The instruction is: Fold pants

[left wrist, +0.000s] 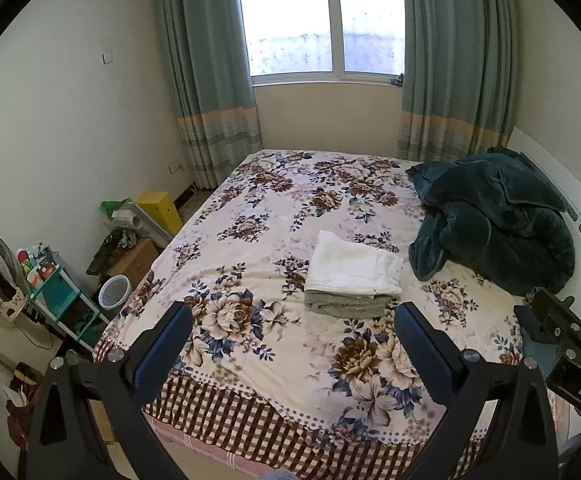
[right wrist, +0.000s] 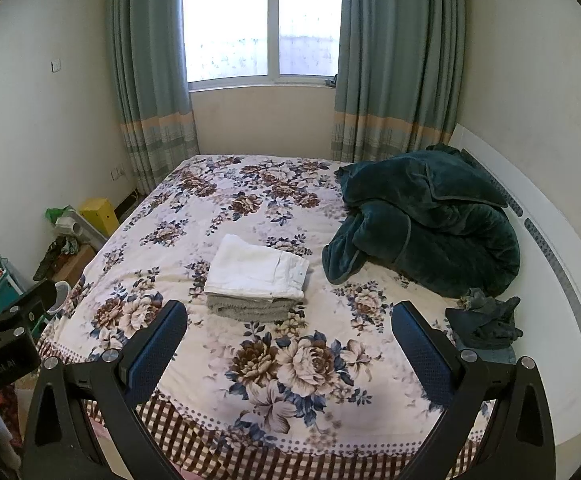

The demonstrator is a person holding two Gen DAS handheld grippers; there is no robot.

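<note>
Now both my jaws hang released; I'd best reach for the crumpled dark pants (right wrist: 484,320), sparing the folded stack (right wrist: 256,276).

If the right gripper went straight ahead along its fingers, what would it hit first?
Probably the floral bedspread: the open right gripper hangs above the bed's near end, angled downward. The folded white pants on the grey stack lie farther along that line; depth is unclear.

Your folded pants (right wrist: 256,266) sit on top of another folded garment (right wrist: 246,307), mid-bed (right wrist: 194,224). Bunched blanket (right wrist: 430,220) lies right of the stack, against the headboard (right wrist: 550,240). Small clothes heap (right wrist: 484,318) sits in front of the blanket. Window (right wrist: 262,20) is behind the bed.
</note>
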